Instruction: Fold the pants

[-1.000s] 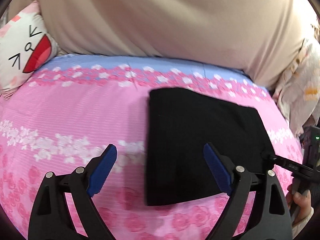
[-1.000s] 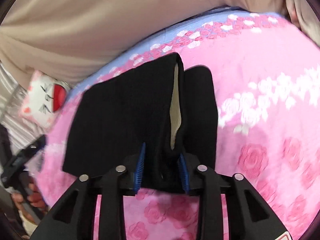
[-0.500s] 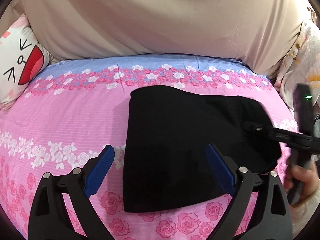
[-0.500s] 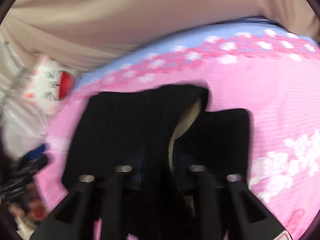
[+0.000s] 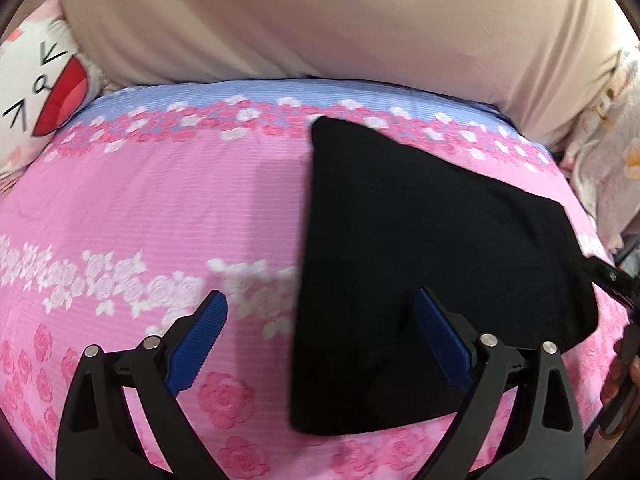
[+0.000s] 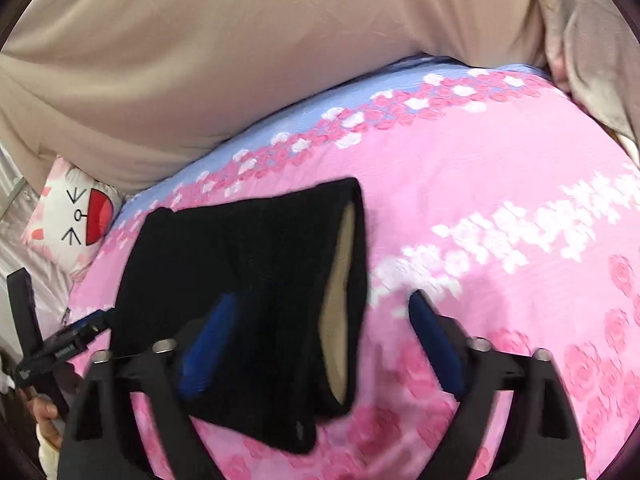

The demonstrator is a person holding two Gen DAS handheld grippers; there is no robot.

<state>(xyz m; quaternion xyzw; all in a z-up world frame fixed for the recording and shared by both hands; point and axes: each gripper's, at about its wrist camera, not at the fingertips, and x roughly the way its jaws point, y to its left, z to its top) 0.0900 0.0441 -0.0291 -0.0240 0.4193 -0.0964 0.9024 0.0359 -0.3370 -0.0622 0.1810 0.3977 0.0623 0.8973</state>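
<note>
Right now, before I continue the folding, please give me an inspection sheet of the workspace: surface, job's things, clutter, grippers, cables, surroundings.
Surface: pink bedsheet with rose print and a blue band, smooth where visible.
Job's things: black folded pants lying on the sheet; in the right wrist view a pale lining shows at the open edge.
Clutter: nothing seen on the sheet.
Grippers: left gripper open, its right pad over the pants; right gripper open, holding nothing, blurred.
Cables: nothing seen.
Surroundings: beige fabric backdrop; white cartoon-face pillow at the far left; floral cloth at the right.
</note>
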